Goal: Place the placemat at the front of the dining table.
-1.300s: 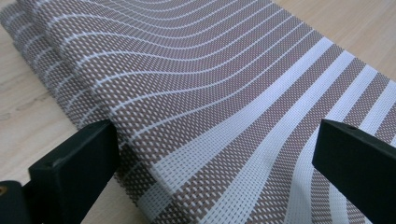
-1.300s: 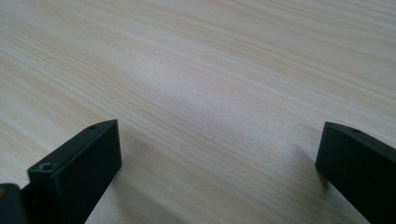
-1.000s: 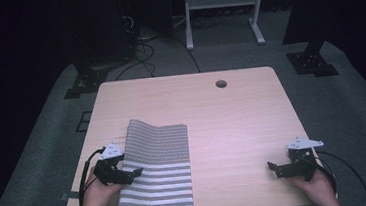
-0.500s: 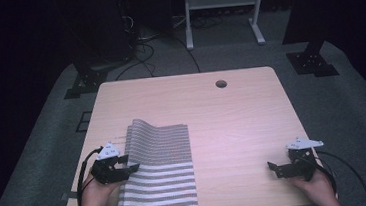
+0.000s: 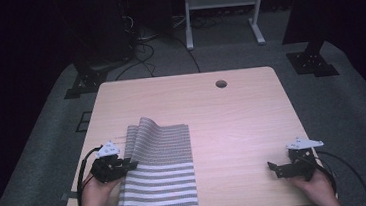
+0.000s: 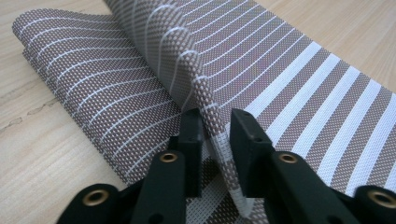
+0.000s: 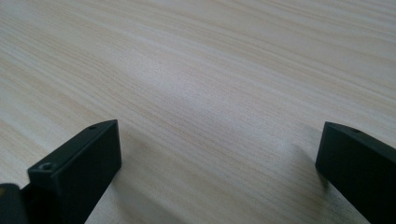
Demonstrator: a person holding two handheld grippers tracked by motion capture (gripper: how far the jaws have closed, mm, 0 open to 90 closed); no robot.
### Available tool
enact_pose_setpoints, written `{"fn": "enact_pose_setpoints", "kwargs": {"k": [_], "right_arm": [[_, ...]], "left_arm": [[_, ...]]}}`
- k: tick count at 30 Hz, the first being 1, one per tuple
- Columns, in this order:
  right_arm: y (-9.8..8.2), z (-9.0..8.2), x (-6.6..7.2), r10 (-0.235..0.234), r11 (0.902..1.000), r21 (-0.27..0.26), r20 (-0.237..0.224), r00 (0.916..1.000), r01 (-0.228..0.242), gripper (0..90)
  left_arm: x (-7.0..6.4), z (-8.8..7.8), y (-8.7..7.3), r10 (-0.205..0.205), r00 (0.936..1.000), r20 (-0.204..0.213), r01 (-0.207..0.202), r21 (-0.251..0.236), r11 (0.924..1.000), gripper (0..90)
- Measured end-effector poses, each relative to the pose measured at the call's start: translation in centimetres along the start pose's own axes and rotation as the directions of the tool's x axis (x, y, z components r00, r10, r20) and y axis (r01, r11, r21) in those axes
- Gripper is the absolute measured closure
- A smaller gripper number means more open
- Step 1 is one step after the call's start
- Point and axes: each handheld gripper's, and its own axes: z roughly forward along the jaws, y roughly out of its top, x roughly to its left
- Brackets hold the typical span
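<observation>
Since a second ago my left gripper [image 5: 126, 165] has been closing its jaws, and the raised edge of the striped mat [image 5: 162, 170] now stands between them; the hands themselves have kept their places and the mat lies as it did. In the left gripper view the mat [image 6: 261, 79] shows a fold of brown and white weave rising between the two black jaws, which stand close on either side of it; I cannot tell for sure whether both pads press on it yet. The mat lies on the table [image 5: 237, 113] at about 7 o'clock, its far left corner curled up, its near edge just short of the table's front edge. My right gripper [image 5: 273, 168] rests at about 4 o'clock, well apart from the mat, jaws wide apart over bare wood [image 7: 196, 93] with nothing between them. A round hole [image 5: 221, 84] sits near 12 o'clock.
</observation>
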Motion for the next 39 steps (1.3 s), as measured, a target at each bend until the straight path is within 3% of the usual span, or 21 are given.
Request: {"fn": "enact_pose_setpoints", "kwargs": {"k": [7,17,39], "right_arm": [[0.0,0.0,0.0,0.000,1.0000,0.000,0.000,1.0000,0.000,0.0],[0.0,0.0,0.0,0.000,1.0000,0.000,0.001,1.0000,0.000,0.0],[0.0,0.0,0.0,0.000,1.0000,0.000,0.000,1.0000,0.000,0.0]], "left_arm": [[0.1,-0.1,0.1,-0.033,0.9994,0.012,0.033,0.002,0.9994,86.5],[-0.1,-0.4,0.4,-0.025,0.9995,0.020,0.025,-0.019,0.9995,87.6],[-0.5,-0.2,3.3,-0.006,0.9990,0.043,0.008,-0.050,0.9987,88.3]]}}
